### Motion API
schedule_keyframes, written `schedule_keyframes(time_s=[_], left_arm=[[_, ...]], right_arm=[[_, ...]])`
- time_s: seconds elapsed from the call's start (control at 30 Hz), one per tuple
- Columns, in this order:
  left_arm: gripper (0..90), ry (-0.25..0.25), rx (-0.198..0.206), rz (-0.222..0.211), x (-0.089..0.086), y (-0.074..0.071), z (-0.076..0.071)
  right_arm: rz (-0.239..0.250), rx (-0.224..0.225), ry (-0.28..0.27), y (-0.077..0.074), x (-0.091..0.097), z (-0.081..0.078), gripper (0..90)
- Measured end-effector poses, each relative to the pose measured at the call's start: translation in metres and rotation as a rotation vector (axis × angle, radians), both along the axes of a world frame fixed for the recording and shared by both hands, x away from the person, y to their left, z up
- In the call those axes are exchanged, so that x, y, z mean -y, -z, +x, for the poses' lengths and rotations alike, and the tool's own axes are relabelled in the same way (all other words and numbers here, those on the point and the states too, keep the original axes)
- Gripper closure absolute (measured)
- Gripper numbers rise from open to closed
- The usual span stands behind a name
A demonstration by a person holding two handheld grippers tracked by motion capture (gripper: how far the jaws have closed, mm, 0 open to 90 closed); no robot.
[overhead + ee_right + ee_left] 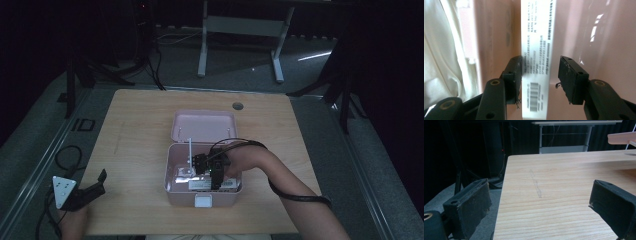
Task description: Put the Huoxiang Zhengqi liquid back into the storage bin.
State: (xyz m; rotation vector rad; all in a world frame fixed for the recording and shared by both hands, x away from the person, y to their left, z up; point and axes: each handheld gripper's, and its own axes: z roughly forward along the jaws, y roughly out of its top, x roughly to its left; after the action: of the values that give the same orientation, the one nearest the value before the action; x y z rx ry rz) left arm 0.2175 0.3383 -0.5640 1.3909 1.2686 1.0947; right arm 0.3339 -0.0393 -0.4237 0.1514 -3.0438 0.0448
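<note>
Right gripper [539, 75] reaches down into the open pink storage box [172, 192] on the table [135, 115], fingers [514, 75] spread either side of a white printed carton [537, 45] lying inside, apparently just placed there. Left gripper [541, 207] idles near the table's edge, fingers spread and empty.

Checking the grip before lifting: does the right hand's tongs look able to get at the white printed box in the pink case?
Probably yes: right tongs already straddle the white box, lid open, nothing between.
</note>
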Motion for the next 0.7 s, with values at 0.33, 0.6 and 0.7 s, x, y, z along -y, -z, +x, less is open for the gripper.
schedule_keyframes(time_s=[0.33,0.6,0.7], left_arm=[[3.8,0.0,0.0,0.0,0.0,0.0,0.0],[3.8,0.0,-0.001,-0.001,0.0,0.0,0.0],[3.8,-0.001,-0.003,0.0,0.0,0.0,0.0]], right_arm=[[0.04,0.042,0.028,-0.032,0.019,-0.002,48.5],[0.137,0.071,0.09,-0.064,0.051,0.002,43.9],[0.167,0.074,0.116,-0.07,0.064,0.004,39.8]])
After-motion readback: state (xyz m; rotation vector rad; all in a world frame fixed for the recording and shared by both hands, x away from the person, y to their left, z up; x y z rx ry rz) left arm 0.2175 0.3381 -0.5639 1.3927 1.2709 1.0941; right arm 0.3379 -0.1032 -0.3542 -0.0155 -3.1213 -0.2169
